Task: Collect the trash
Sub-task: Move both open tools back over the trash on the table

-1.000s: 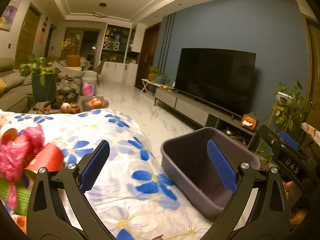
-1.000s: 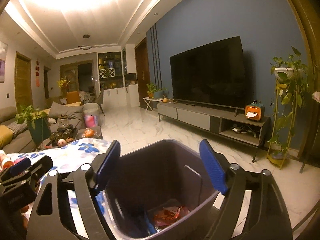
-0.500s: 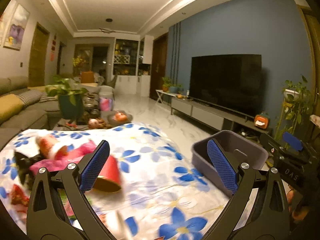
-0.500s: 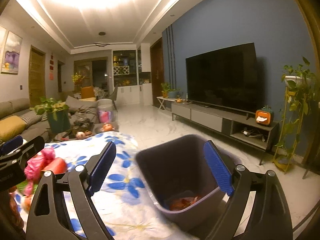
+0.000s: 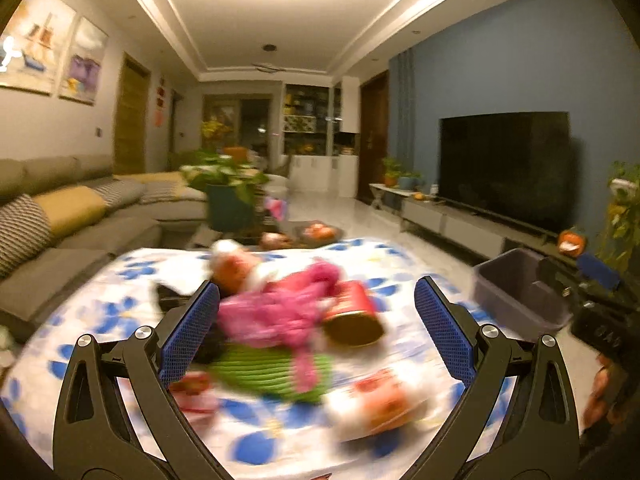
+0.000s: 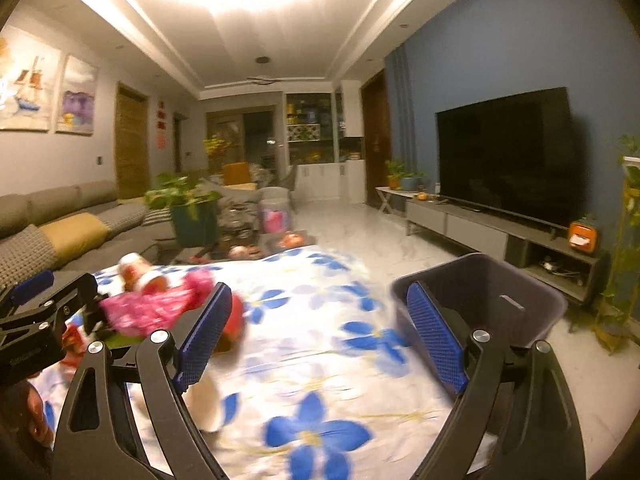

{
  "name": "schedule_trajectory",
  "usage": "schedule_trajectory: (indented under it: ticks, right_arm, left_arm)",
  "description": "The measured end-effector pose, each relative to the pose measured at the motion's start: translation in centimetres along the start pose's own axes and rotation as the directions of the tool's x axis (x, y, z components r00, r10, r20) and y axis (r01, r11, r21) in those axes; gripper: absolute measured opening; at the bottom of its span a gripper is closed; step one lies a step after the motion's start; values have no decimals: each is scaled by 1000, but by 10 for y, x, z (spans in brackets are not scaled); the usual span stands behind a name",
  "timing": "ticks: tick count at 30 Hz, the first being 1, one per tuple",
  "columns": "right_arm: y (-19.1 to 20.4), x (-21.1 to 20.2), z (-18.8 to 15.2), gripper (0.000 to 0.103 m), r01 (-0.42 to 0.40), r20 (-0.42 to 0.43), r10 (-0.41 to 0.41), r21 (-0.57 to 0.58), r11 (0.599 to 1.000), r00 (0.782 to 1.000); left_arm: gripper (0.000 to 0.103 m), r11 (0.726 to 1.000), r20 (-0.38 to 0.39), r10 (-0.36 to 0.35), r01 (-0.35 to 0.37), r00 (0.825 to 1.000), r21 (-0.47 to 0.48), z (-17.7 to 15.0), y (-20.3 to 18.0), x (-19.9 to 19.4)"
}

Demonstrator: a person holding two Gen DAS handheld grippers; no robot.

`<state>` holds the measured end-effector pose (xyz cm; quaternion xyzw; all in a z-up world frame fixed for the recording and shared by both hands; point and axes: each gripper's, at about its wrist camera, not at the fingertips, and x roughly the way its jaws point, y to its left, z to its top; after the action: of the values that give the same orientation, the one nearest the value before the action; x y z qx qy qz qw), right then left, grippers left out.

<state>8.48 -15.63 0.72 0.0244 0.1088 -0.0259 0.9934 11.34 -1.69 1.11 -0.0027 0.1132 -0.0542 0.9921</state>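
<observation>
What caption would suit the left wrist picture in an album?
Open left gripper faces a blurred heap of trash on a flowered cloth, the grey bin waiting at right.

No legible txt anywhere; motion blur smears the trash labels, gripper markings too dim to read.

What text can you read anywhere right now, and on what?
No text reads clearly.
Right tool, on its body as seen in the left wrist view: pale lettering, too blurred.
Left tool, on its body as seen in the right wrist view: small print, too blurred.
Red can: label smeared by motion.
Red wall signs: too small.
</observation>
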Motion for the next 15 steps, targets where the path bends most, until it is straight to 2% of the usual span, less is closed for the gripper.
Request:
schedule_trajectory:
  ticks: [4, 7, 15]
  right_arm:
    - [33, 1, -9, 86, -65, -6, 65, -11, 998, 998]
    - [55, 2, -13, 86, -111, -16, 111, -11, 994, 994]
    - [85, 10, -26, 86, -177, -66, 174, -44, 983, 983]
  left_arm:
    - [96, 994, -8, 107, -107, 994, -27, -17, 43, -13]
    - [96, 985, -20, 161, -162, 987, -53, -30, 67, -20]
    - [96, 970, -103, 226, -234, 969, -72, -65, 106, -18]
